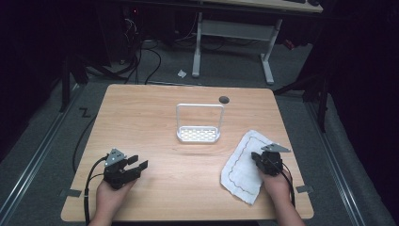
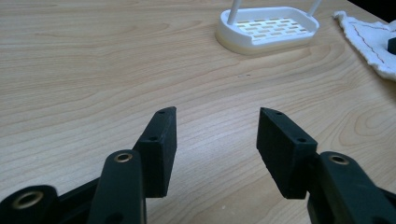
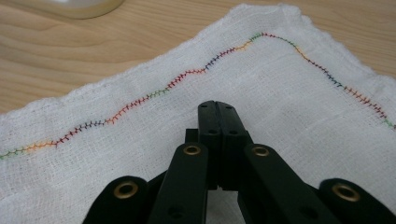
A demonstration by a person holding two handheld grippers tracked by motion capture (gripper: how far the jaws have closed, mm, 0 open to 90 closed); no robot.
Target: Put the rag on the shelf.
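Observation:
A white cloth (image 1: pixel 241 162) with a multicoloured stitched border lies flat at the table's right front. My right gripper (image 1: pixel 256 156) is over its middle with the jaws pressed together; in the right gripper view the shut tips (image 3: pixel 217 106) sit just above the weave (image 3: pixel 289 88), and no fold is caught between them. My left gripper (image 1: pixel 139 162) is at the left front, open over bare wood. In the left gripper view its jaws (image 2: pixel 217 126) stand wide apart with nothing between them. A white slotted rack (image 1: pixel 181 136) with a tall loop handle stands at the centre.
The rack's rim (image 2: pixel 233 39) and a corner of the cloth (image 2: pixel 369 37) lie ahead of the left gripper. A round dark hole (image 1: pixel 224 99) marks the table's far edge. A white desk frame (image 1: pixel 268 61) and cables lie on the floor beyond.

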